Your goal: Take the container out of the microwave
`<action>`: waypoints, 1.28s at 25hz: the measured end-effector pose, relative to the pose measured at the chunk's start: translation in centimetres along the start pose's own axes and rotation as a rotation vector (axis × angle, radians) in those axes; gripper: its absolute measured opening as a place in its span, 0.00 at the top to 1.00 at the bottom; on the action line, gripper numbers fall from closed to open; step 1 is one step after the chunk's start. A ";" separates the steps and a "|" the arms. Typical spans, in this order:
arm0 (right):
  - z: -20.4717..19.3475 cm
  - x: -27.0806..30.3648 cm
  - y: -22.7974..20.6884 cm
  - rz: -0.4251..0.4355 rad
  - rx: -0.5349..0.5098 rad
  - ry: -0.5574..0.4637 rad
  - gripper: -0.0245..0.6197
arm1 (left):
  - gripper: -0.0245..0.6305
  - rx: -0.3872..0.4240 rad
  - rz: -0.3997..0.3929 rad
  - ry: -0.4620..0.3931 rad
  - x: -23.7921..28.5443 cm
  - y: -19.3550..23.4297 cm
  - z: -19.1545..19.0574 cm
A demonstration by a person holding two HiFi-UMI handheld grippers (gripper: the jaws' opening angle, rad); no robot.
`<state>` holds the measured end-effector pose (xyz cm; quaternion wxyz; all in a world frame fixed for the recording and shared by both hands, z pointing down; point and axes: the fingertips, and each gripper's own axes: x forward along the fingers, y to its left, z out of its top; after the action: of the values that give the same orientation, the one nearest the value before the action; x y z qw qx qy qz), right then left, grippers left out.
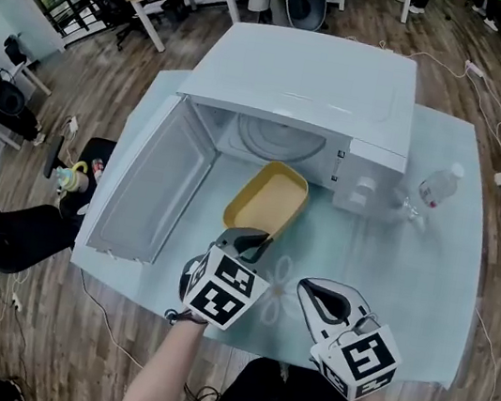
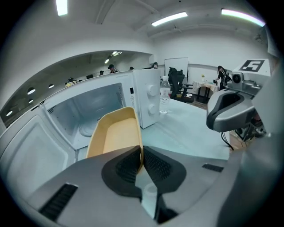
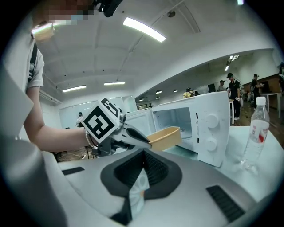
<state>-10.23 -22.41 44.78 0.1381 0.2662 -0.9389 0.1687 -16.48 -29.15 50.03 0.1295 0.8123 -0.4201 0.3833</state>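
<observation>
Over the table [image 1: 415, 270], left gripper [image 1: 261, 239] pinches yellow container [image 1: 265, 197] by rim.

container [image 1: 267, 202]: yellow, smooth and matt, looks like thin plastic; just in front of the microwave.
microwave [image 1: 318, 82]: white shell and cavity walls, smooth with a soft sheen.
door [image 1: 153, 183]: at the microwave's left; inner face smooth, white, slightly glossy.
worktop [image 1: 410, 269]: under the microwave; pale blue-green sheet, smooth, faintly creased; cloth or plastic cannot be told.
bottle [image 1: 433, 189]: right of the microwave; clear glossy plastic.
left tongs [image 2: 141, 153]: grey matt plastic shells; black pads [image 2: 157, 166] finely ribbed, rubbery-looking.
right tongs [image 3: 143, 159]: same grey matt shells and ribbed black pads.
marker cube [image 1: 221, 290]: matt black-and-white printed faces.
floor [image 1: 441, 84]: behind the microwave; wood planks with a mild shine.
</observation>
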 end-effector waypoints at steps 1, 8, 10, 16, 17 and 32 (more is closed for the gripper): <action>0.2 -0.3 0.4 -0.007 -0.007 -0.014 0.95 | 0.91 -0.016 -0.001 -0.012 -0.7 -0.4 -0.2; 0.9 -2.0 3.5 -0.027 -0.004 -0.066 0.95 | 0.91 -0.111 -0.057 -0.090 -5.4 -3.5 -2.1; 0.8 -2.4 4.5 -0.025 0.000 -0.075 0.95 | 0.91 -0.151 -0.087 -0.125 -6.6 -4.4 -2.2; 1.0 -4.1 7.2 -0.044 -0.043 -0.081 0.95 | 0.91 -0.232 -0.173 -0.247 -10.7 -6.6 -1.9; 1.2 -4.5 7.5 -0.048 -0.051 -0.087 0.95 | 0.91 -0.221 -0.169 -0.259 -11.2 -6.9 -1.8; 5.0 -7.8 12.8 -0.059 -0.180 -0.200 0.95 | 0.91 -0.142 -0.065 -0.503 -21.9 -9.1 -0.3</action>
<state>-11.67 -10.56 34.37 0.0718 0.2956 -0.9512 0.0523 -17.23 -10.59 35.25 0.0897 0.8840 -0.4386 0.1345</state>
